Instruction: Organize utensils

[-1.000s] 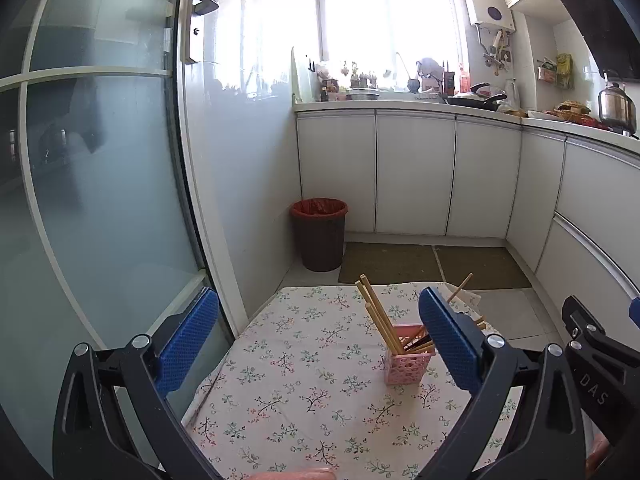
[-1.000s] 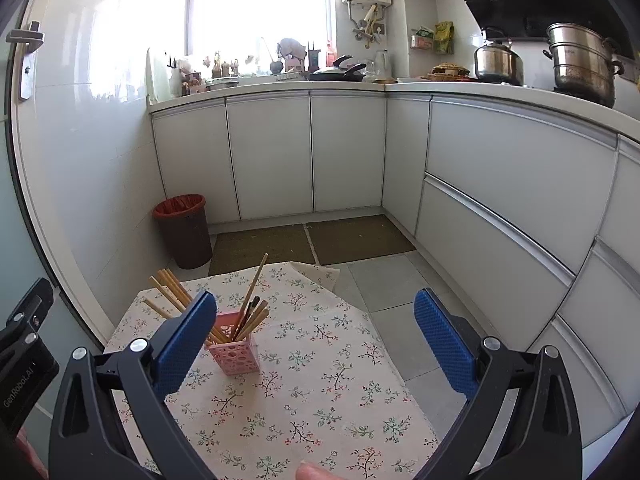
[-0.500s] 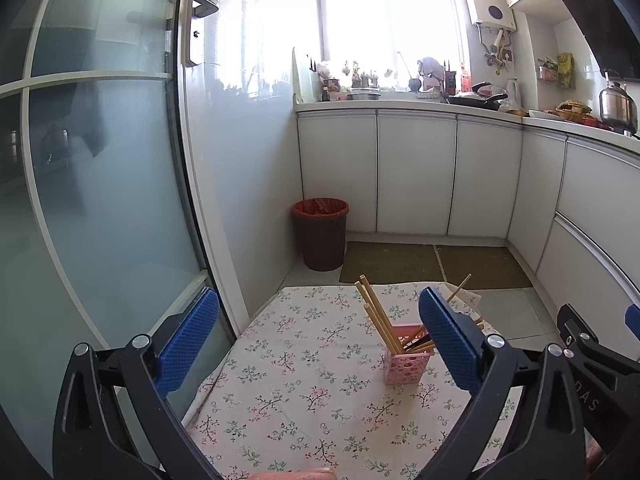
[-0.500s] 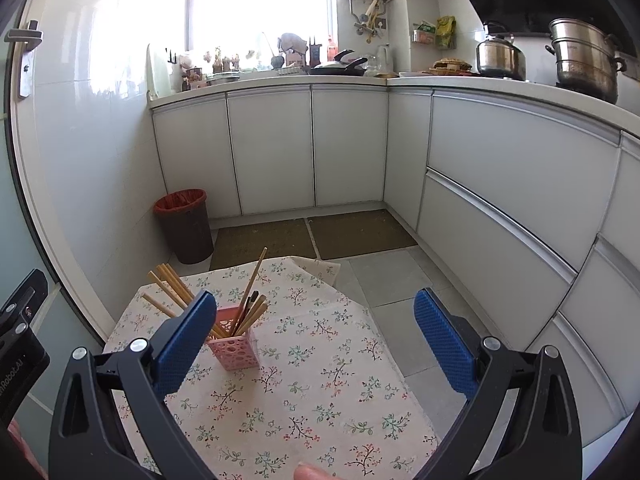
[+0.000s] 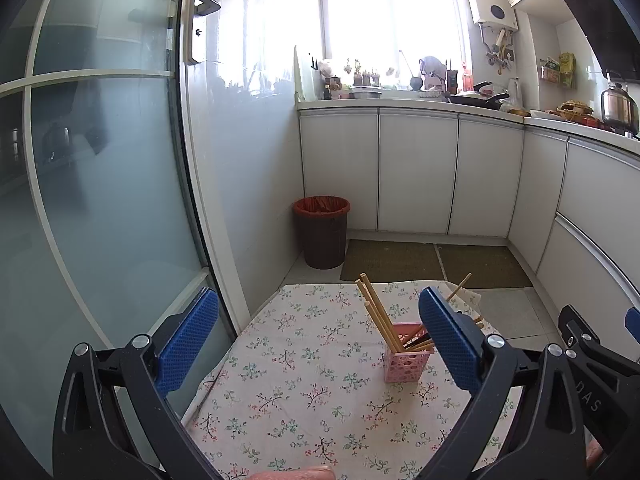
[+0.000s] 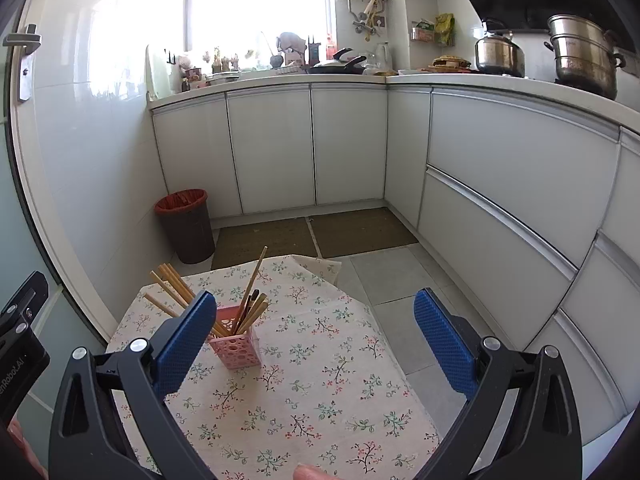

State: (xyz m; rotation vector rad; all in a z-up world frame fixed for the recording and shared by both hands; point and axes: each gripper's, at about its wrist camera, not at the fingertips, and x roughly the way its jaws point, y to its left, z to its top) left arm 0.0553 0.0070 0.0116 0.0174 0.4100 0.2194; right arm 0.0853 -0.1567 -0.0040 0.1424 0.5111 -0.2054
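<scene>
Little has shifted since the earlier frames: both of our grippers have drifted back a touch, so the table sits slightly lower in each view, and nothing on it has been moved.

We face a kitchen with white cabinets (image 6: 272,148) running round the corner, and a frosted glass door (image 5: 100,184) on our left. A brown bin (image 5: 321,232) with a red liner stands on the floor by the wall, next to two dark floor mats (image 6: 316,234).

Below us is the table (image 5: 304,380), covered by a floral cloth. On it stands a small pink perforated holder (image 6: 236,346), upright, toward the far side of the cloth. Wooden chopsticks (image 5: 376,316) stand in it, fanned out and leaning in several directions; a few darker sticks are in among them, too small for us to name.

Our left gripper (image 5: 320,344) hangs above the near part of the table, its blue pads spread wide with nothing between them; in its view the right pad partly covers the holder. Our right gripper (image 6: 312,340) is likewise released and empty, and in its view the holder sits just beside the left pad.

A fingertip (image 6: 314,472) shows at the bottom edge.
</scene>
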